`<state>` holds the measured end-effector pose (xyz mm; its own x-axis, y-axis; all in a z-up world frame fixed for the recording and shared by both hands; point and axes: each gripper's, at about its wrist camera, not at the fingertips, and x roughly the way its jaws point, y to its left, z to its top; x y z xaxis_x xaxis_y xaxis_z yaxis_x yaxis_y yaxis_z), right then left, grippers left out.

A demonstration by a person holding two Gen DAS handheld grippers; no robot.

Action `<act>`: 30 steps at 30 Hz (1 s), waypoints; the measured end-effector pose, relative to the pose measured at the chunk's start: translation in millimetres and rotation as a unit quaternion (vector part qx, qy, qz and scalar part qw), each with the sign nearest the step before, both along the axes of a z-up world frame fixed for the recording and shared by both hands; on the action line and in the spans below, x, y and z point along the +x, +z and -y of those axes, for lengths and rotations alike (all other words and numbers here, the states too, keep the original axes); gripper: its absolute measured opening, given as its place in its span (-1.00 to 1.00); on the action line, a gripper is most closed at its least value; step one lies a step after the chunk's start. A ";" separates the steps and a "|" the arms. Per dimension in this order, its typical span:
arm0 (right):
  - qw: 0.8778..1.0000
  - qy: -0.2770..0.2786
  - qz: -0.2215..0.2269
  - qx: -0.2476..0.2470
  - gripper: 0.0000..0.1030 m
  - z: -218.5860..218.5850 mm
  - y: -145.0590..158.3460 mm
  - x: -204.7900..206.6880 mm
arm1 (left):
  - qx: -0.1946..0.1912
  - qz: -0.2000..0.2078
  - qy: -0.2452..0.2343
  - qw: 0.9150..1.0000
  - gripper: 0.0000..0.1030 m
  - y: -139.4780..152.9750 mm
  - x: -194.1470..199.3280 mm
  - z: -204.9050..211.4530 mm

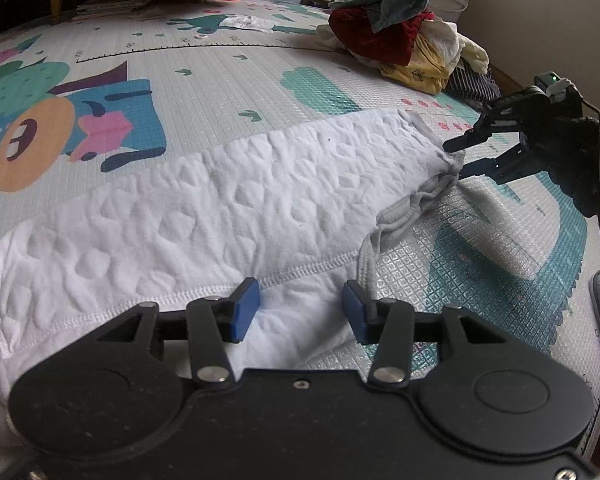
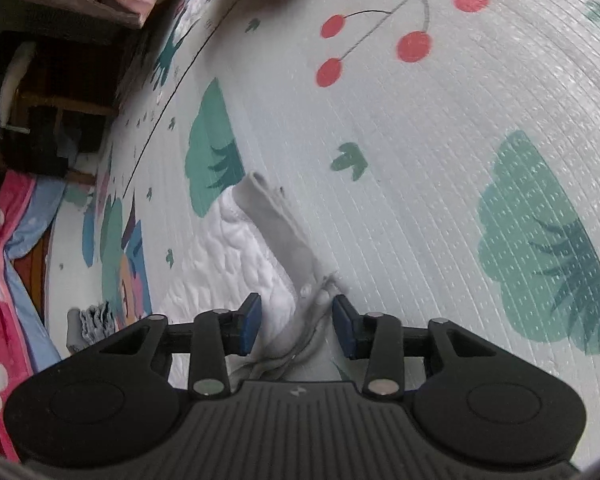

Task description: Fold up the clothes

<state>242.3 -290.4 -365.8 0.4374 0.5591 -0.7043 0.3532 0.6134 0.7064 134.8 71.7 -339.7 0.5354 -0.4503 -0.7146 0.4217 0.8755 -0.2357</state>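
The supporting surface is a pale grey, embossed foam play mat (image 1: 228, 80) on the floor, printed with teal bushes, red cherries and a blue cartoon figure. Lying flat on it is a white quilted garment with grey ribbed trim (image 1: 228, 196), spread lengthwise. Well apart from that, near the wall, sits a heap of mixed clothes in dark red, teal, yellow and white (image 1: 404, 40). A small crumpled white cloth (image 1: 248, 22) lies on the mat's far side.
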 end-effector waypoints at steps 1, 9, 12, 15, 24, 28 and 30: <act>1.000 -0.004 -0.002 -0.004 -0.36 -0.9 -0.6 -0.3 | 0.000 0.000 0.000 1.000 -0.11 0.0 -0.1 0.2; 0.997 0.036 0.033 -0.055 -0.65 -13.3 9.5 4.4 | -0.004 -0.002 0.007 1.000 -0.08 0.2 -1.6 0.8; 0.995 0.055 0.060 -0.062 -0.66 -14.5 22.5 4.5 | -0.008 -0.004 0.005 1.000 -0.07 0.4 -1.0 -0.3; 0.990 0.077 0.092 -0.068 -0.66 -20.7 45.7 5.9 | -0.014 -0.006 0.006 1.000 -0.05 0.1 0.2 -1.3; 0.944 0.241 0.187 -0.127 -0.66 -112.4 130.3 24.4 | -0.054 -0.014 0.044 0.997 0.05 15.5 2.9 -9.5; 0.907 0.325 0.221 -0.150 -0.66 -170.0 152.8 21.7 | -0.081 0.001 0.055 0.995 0.24 36.0 4.7 -23.2; 0.886 0.361 0.240 -0.164 -0.66 -196.7 160.5 13.3 | -0.126 -0.020 0.081 0.988 0.24 39.8 9.5 -41.8</act>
